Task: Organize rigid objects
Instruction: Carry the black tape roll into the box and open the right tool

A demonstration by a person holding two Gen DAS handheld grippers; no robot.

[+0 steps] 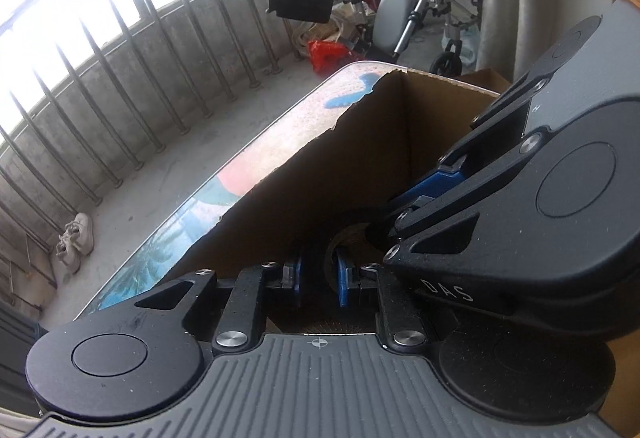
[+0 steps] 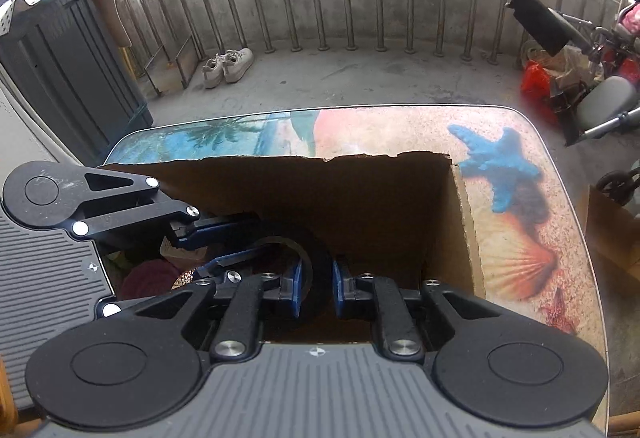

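Both grippers — left [image 1: 318, 280] and right [image 2: 316, 288] — clamp one tape roll [image 2: 310, 258] above the box [image 2: 460, 222]; I'd lower level, then release together.

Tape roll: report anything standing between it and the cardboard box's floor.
Nothing visible blocks it. The tape roll, held by the left tongs and right tongs, hangs inside the open cardboard box. A maroon item lies off to its left; the floor directly beneath is in shadow.
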